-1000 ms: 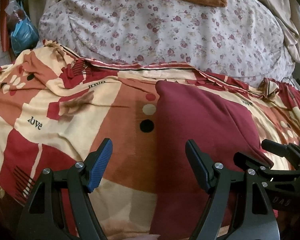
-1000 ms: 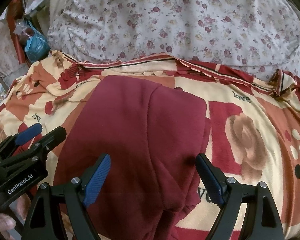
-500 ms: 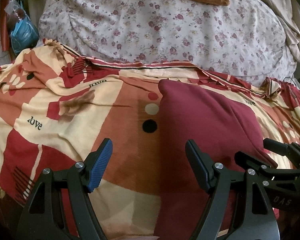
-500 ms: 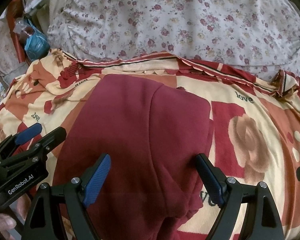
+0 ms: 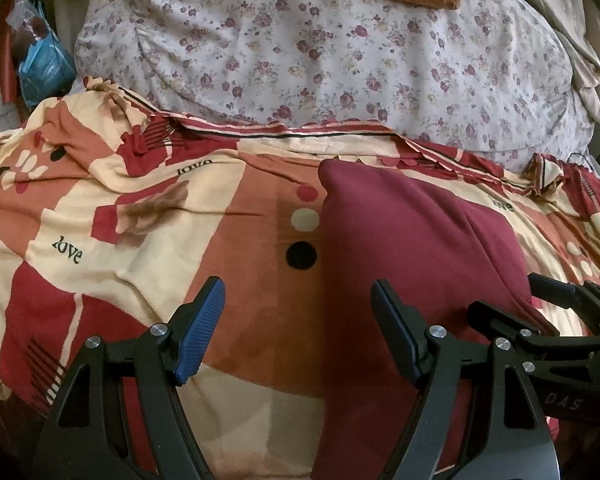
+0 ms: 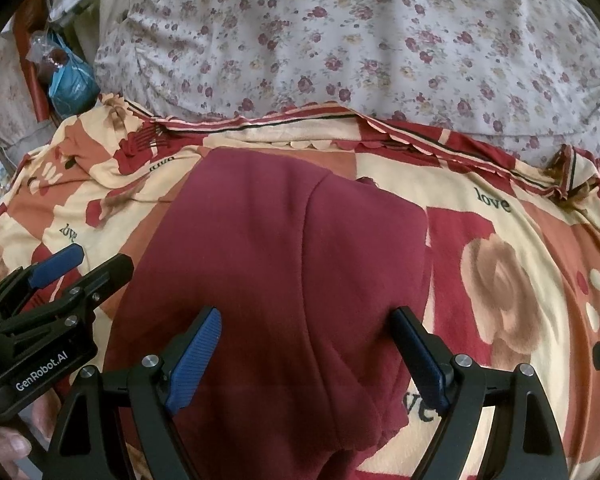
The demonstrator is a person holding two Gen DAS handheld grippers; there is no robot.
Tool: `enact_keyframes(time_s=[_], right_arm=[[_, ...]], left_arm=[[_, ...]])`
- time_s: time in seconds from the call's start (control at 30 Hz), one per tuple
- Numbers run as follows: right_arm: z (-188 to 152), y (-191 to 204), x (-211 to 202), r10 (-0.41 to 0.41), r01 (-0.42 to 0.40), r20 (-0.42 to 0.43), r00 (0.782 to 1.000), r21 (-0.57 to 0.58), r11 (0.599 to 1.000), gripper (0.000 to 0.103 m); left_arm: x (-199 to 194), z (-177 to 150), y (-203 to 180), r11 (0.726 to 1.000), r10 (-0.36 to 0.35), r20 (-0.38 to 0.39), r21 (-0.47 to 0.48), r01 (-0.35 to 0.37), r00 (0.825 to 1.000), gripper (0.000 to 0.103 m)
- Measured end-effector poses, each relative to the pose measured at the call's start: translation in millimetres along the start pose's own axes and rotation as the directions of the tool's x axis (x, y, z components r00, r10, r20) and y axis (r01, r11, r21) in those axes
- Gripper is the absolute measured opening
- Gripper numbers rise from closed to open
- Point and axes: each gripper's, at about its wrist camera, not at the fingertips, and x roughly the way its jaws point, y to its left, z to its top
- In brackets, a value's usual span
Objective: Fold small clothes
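A: Where's the garment?

B: The maroon garment lies flat on the patterned blanket, one layer folded over along a seam down its middle. From the left wrist view it sits right of centre.

A: And the grippers?

B: The right gripper hovers over its near end, jaws wide apart, holding nothing. The left gripper is at the garment's left edge, jaws also apart, empty.

A: Beyond that?

B: A floral quilt past the blanket, and a blue bag at far left
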Motion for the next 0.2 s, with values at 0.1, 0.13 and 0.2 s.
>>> enact_keyframes(time_s=[0.1, 0.13, 0.2], right_arm=[[0.0, 0.4, -0.6, 0.003, -0.003, 0.001, 1.000, 0.002, 1.000, 0.086], [0.6, -0.5, -0.9, 0.009, -0.009, 0.004, 1.000, 0.004, 1.000, 0.086], [3.6, -6.6, -4.1, 0.031, -0.032, 0.020, 0.999, 0.015, 0.999, 0.086]], left_arm=[[3.1, 1.4, 3.2, 1.000, -0.004, 0.004, 0.005, 0.004, 1.000, 0.076], [3.5, 1.6, 3.7, 1.000, -0.009, -0.001, 0.002, 0.009, 1.000, 0.076], [7.2, 5.4, 11.1, 1.000, -0.009, -0.005, -0.006, 0.009, 1.000, 0.076]])
